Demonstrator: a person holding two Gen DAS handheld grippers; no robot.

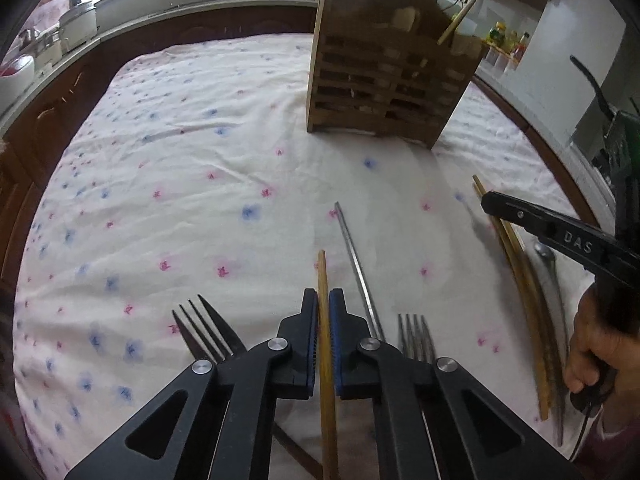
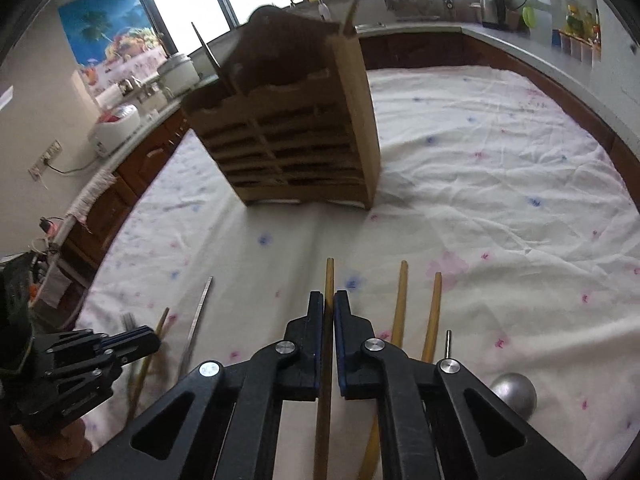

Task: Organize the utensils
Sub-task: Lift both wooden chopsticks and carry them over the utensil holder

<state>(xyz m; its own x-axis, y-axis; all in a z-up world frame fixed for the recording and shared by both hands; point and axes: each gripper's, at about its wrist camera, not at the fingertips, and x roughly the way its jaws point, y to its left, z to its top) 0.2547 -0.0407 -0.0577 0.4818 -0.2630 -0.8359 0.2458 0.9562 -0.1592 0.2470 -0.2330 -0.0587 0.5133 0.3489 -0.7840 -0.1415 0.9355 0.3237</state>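
My left gripper (image 1: 324, 300) is shut on a wooden chopstick (image 1: 325, 344) that runs forward between its blue pads. My right gripper (image 2: 329, 302) is shut on another wooden chopstick (image 2: 327, 320). The slatted wooden utensil holder (image 1: 384, 76) stands upright on the flowered cloth, ahead of both grippers; it also shows in the right wrist view (image 2: 296, 136), with some chopsticks standing in it. Two forks (image 1: 208, 328) (image 1: 416, 336) and a metal chopstick (image 1: 356, 264) lie beside my left gripper. Two wooden chopsticks (image 2: 400, 300) (image 2: 434, 312) lie right of my right gripper.
A metal spoon (image 2: 514, 396) lies at the right. More wooden chopsticks (image 1: 520, 280) lie under the right gripper (image 1: 492, 200) in the left wrist view. The left gripper (image 2: 132, 340) shows at the lower left in the right wrist view. Kitchen counters with appliances (image 2: 116, 128) surround the cloth-covered table (image 2: 500, 184).
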